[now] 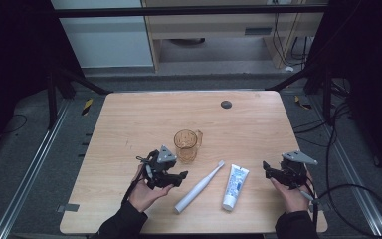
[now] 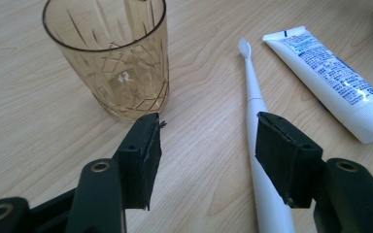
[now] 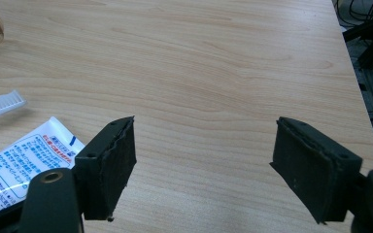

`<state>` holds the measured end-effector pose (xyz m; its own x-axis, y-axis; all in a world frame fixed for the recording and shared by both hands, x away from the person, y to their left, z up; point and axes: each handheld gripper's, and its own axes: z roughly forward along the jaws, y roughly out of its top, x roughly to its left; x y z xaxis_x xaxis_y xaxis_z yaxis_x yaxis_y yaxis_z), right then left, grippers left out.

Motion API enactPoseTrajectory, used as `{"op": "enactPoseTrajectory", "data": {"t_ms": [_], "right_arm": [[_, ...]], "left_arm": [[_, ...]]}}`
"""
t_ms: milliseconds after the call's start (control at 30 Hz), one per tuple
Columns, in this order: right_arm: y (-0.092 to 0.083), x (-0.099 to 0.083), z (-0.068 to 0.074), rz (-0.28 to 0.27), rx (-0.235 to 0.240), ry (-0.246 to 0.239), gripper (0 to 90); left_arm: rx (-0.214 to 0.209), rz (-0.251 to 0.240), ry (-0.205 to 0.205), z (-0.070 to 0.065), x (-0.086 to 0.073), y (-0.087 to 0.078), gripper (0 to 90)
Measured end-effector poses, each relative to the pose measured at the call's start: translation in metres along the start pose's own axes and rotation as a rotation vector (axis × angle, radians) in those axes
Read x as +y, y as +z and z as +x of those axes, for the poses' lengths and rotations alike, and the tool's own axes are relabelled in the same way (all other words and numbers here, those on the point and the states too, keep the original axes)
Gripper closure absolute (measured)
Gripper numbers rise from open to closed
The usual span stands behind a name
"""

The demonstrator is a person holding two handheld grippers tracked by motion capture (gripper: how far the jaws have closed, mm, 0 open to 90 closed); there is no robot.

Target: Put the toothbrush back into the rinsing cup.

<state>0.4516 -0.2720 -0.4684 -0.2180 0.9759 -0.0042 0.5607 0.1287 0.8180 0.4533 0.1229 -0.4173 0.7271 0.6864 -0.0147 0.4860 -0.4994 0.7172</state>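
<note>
An amber cut-glass cup (image 1: 186, 144) (image 2: 109, 58) stands upright near the middle of the wooden table (image 1: 129, 119). In front of it a white toothbrush (image 1: 199, 188) (image 2: 251, 92) lies slantwise, head toward the far right. A white and blue toothpaste tube (image 1: 235, 186) (image 2: 330, 77) (image 3: 19, 160) lies just right of the brush. My left gripper (image 1: 179, 177) (image 2: 206, 131) is open and hovers low between the cup and the brush handle, with only bare table between its jaws. Right of the tube, my right gripper (image 1: 267, 168) (image 3: 204, 160) is open wide over bare wood.
A small dark round disc (image 1: 226, 104) sits near the table's far edge. Black cables (image 1: 358, 199) trail over the floor to the right of the table. The table's right edge (image 3: 352, 73) runs close beside my right gripper.
</note>
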Motion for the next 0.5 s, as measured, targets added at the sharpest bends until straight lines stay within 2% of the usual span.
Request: {"op": "enactPoseTrajectory", "data": {"t_ms": [233,500], "right_arm": [[0.002,0.0,0.0,0.012,0.01,-0.001,24.3],[0.003,0.0,0.001,0.017,0.014,-0.012,24.9]], "left_arm": [[-0.014,0.028,0.025,-0.009,0.007,0.011,41.8],[-0.027,0.033,0.04,-0.017,0.015,0.019,41.5]]}}
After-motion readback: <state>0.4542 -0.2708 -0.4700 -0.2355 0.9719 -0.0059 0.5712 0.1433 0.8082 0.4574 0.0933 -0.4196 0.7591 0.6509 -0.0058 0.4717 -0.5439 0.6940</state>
